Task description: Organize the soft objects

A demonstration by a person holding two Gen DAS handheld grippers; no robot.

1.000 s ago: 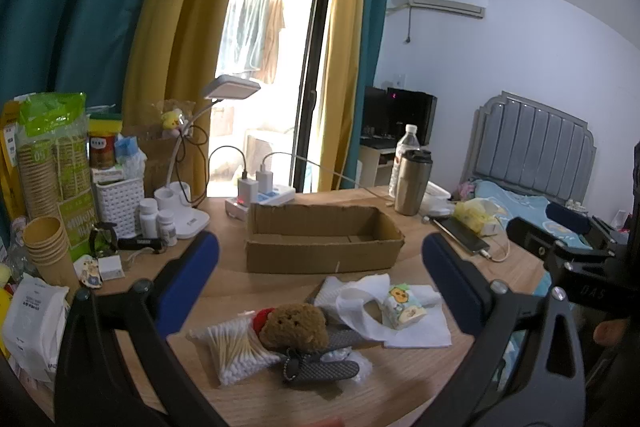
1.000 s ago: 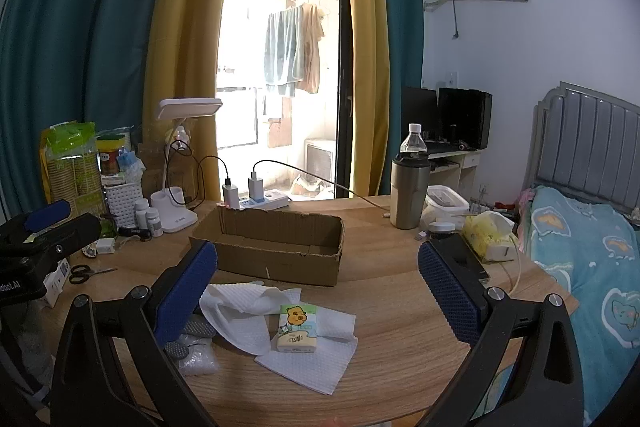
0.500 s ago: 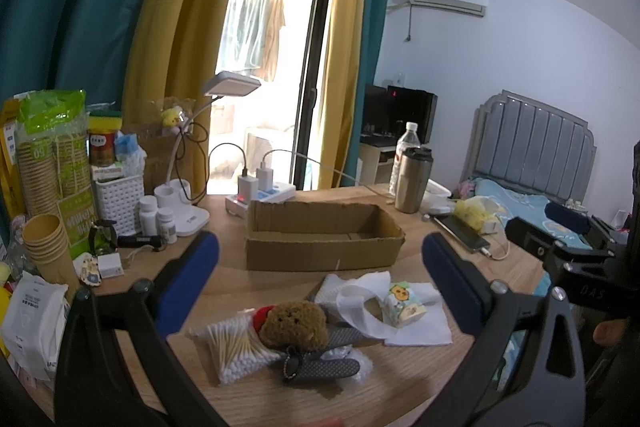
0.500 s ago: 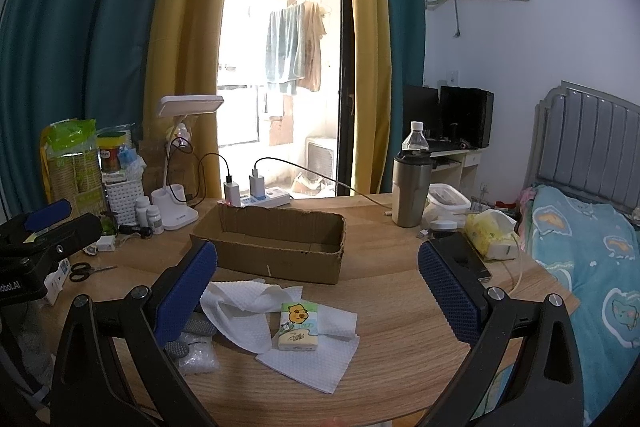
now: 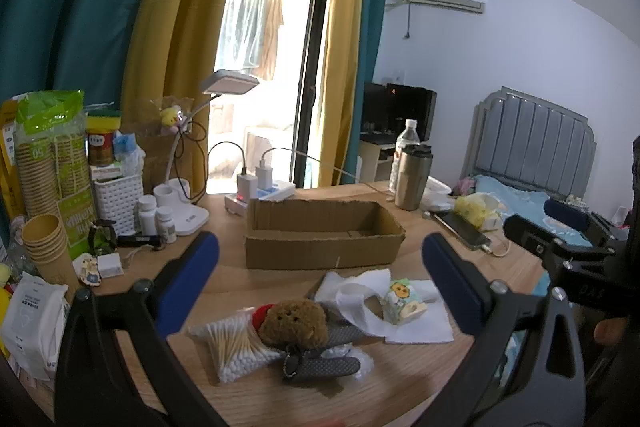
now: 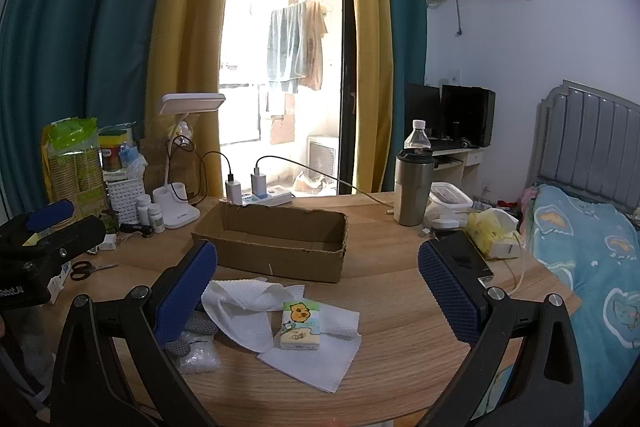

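Both claws gape empty above a cluttered wooden table (image 6: 400, 291) (bedroom beyond).

Black hand-held gripper (image 6: 318, 279), blue ribbed pads (image 6: 448, 291)

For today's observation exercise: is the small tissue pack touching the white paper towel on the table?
Touching. In the right wrist view the tissue pack lies flat on the white paper towel, with towel visible around its base.
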